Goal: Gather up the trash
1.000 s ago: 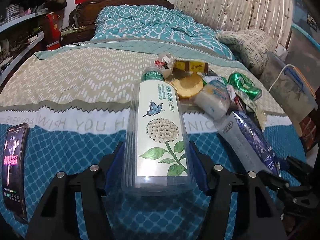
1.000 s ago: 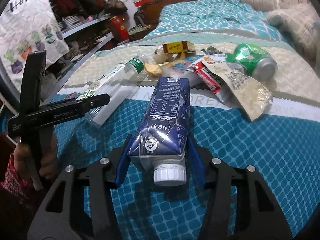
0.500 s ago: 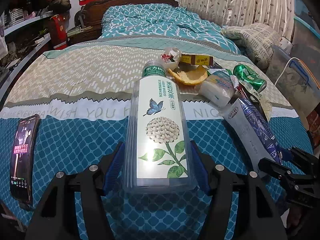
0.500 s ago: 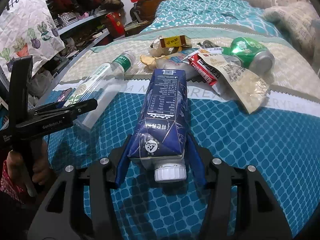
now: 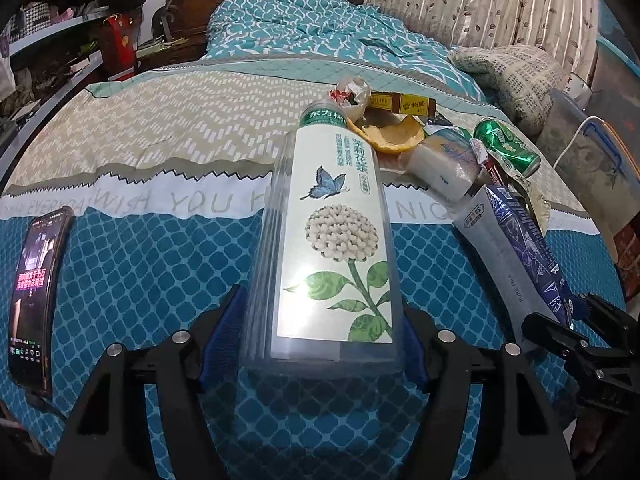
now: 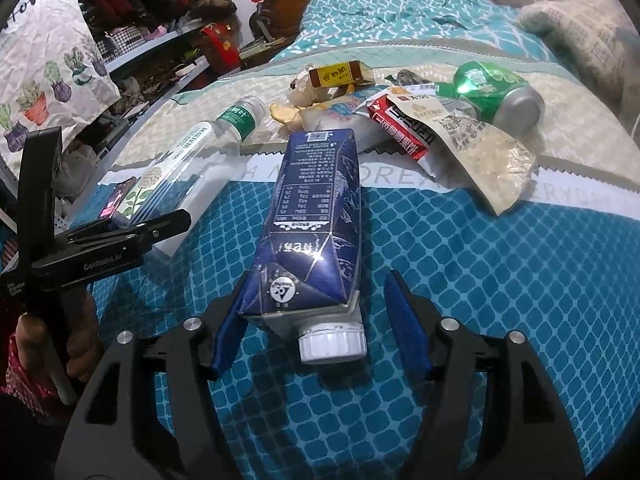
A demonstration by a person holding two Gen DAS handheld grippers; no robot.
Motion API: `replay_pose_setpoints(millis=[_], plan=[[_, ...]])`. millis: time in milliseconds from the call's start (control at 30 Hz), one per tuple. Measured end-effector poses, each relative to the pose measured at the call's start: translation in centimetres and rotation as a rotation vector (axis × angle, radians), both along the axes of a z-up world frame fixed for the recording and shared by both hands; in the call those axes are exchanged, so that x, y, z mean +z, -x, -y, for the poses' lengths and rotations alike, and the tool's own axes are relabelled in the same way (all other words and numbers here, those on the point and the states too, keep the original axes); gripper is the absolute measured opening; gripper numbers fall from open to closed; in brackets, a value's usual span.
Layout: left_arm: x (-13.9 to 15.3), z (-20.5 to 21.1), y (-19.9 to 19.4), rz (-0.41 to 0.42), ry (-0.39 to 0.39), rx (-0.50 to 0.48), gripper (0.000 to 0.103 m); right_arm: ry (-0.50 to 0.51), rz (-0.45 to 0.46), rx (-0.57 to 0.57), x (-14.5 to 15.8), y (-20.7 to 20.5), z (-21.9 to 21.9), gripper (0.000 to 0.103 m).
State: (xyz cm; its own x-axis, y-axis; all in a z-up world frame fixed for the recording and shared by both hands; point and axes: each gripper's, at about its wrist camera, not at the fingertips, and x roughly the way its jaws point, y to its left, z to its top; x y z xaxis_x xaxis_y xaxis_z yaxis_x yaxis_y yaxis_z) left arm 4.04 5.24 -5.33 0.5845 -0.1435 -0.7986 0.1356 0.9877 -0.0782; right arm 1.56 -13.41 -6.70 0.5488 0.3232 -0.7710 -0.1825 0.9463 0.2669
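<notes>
My left gripper (image 5: 312,320) is shut on a clear tea bottle (image 5: 328,240) with a flower label and green cap, held just above the bed. My right gripper (image 6: 320,308) has opened: the dark blue carton (image 6: 316,216) with a white cap lies between the fingers, the left finger touching it, the right finger apart from it. Beyond lies a trash pile: a green can (image 6: 496,92), a beige snack bag (image 6: 476,148), a red wrapper (image 6: 400,132), a yellow box (image 6: 340,74), orange peel (image 5: 392,136) and a white packet (image 5: 444,160).
A phone (image 5: 34,292) with a lit screen lies on the bed at the left. A pillow (image 5: 516,72) and a plastic bin (image 5: 588,160) sit at the right. Shelves with clutter (image 6: 152,40) stand beyond the bed's left side.
My right gripper's jaws have opened off the blue carton, which now rests on the bed. My left gripper keeps its hold on the bottle and has drawn back slightly.
</notes>
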Motion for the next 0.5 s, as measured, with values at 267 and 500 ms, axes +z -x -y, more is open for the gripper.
replay_pose_setpoints(millis=[267, 500], plan=[[-0.8, -0.3, -0.4, -0.005, 0.003, 0.003, 0.07, 0.021, -0.02, 0.0, -0.5, -0.3, -0.6, 0.077], [0.1, -0.6, -0.7, 0.016, 0.03, 0.011, 0.07, 0.043, -0.02, -0.017, -0.4, 0.1, -1.1, 0.089]])
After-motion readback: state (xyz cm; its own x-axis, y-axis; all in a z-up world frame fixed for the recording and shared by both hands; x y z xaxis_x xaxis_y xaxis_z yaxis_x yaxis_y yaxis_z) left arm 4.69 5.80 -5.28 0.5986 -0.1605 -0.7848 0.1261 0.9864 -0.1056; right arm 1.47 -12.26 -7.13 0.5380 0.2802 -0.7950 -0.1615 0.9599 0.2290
